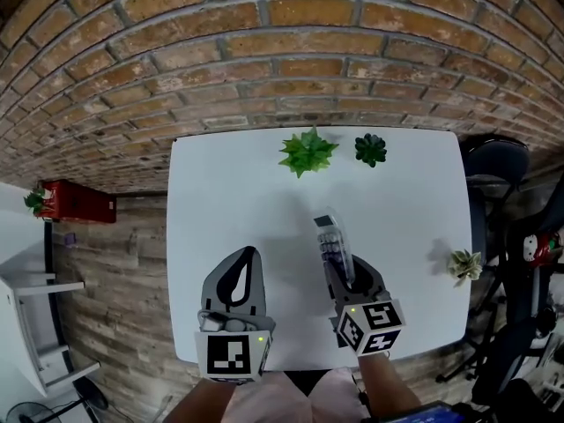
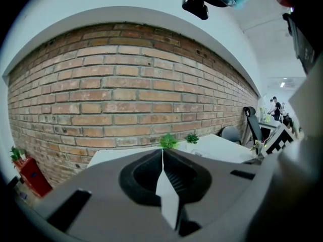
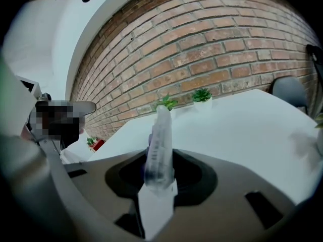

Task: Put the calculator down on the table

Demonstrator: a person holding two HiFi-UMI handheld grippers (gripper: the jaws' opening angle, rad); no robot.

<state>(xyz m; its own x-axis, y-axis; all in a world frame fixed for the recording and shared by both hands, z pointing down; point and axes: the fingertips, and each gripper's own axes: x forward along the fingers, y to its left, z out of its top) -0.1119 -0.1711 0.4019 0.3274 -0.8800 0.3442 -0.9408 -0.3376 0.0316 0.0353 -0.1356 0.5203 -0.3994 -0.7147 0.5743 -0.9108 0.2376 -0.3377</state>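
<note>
Holding the calculator (image 1: 333, 241) edge-on over the tabletop (image 1: 405, 201)

Head view: the right tool (image 1: 340, 270) was clamped on the calculator's near end. The calculator's long axis ran straight ahead of the jaws toward the tabletop's far edge, over the middle. The left tool (image 1: 250, 254) lay just beside, closer to the near edge.
Left gripper view: jaws together, empty.
Right gripper view: the calculator stood on its thin edge; contact with the tabletop could not be told.

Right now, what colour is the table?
White. The table shows best in the head view.
</note>
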